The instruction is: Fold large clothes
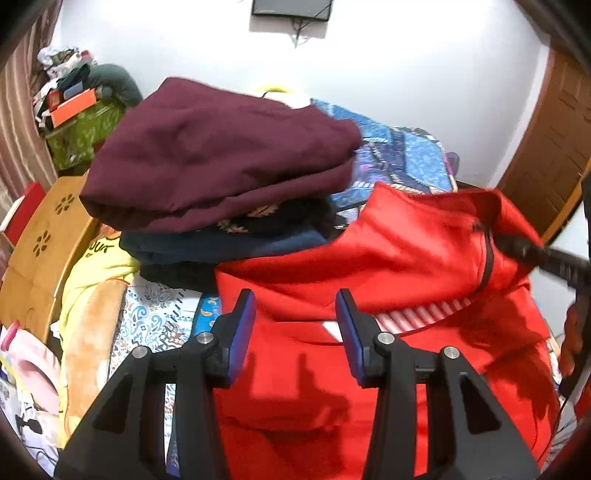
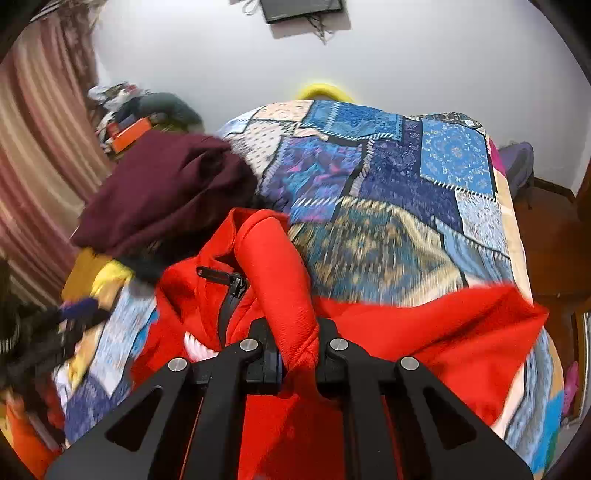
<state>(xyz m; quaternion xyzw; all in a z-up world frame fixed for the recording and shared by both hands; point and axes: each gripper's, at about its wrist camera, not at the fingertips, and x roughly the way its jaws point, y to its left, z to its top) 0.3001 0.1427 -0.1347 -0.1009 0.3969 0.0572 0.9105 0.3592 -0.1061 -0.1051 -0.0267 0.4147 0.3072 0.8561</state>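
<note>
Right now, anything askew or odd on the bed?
Yes. The red jacket is bunched, not flat: the right gripper is shut on a ridge of its fabric by the zipper. The left gripper hangs open above it, holding nothing. The maroon garment tops a lopsided pile of clothes.

The soft red zip-up jacket [image 2: 424, 325] hides the right gripper's fingertips [image 2: 291, 354]. The far black wall screen [image 1: 291, 8] is cut off. The patchwork bed cover [image 2: 369, 243] looks blurry.
</note>
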